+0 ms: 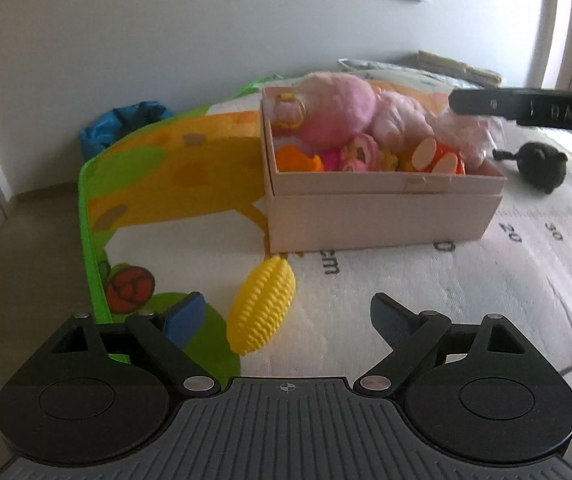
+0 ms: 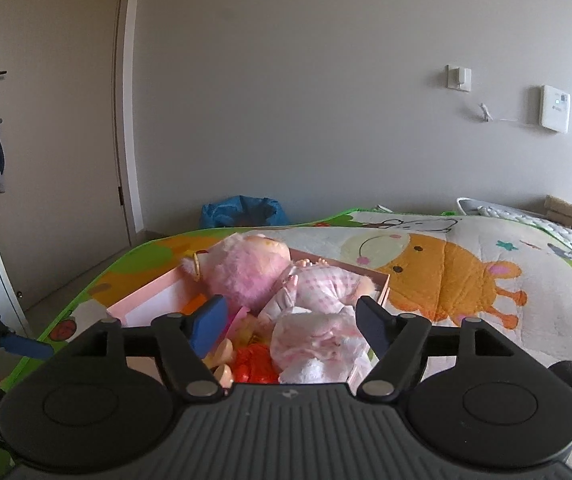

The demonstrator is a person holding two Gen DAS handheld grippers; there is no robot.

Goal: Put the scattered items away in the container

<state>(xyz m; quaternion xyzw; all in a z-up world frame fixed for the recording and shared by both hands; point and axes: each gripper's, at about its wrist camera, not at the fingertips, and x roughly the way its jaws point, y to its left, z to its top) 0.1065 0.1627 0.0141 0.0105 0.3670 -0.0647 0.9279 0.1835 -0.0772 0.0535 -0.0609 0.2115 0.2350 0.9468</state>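
Yellow ridged toy (image 1: 261,307) sits on the mat (image 1: 406,300) just in front of the box (image 1: 382,216), between the left gripper's (image 1: 288,316) spread jaws, untouched. Right gripper (image 2: 290,320) hangs open over the doll (image 2: 286,280) in the box.

Ribbed plastic corn toy (image 1: 262,312) — fluffy doll (image 1: 338,108)

Both grippers (image 1: 286,316) (image 2: 290,322) apparently agape.
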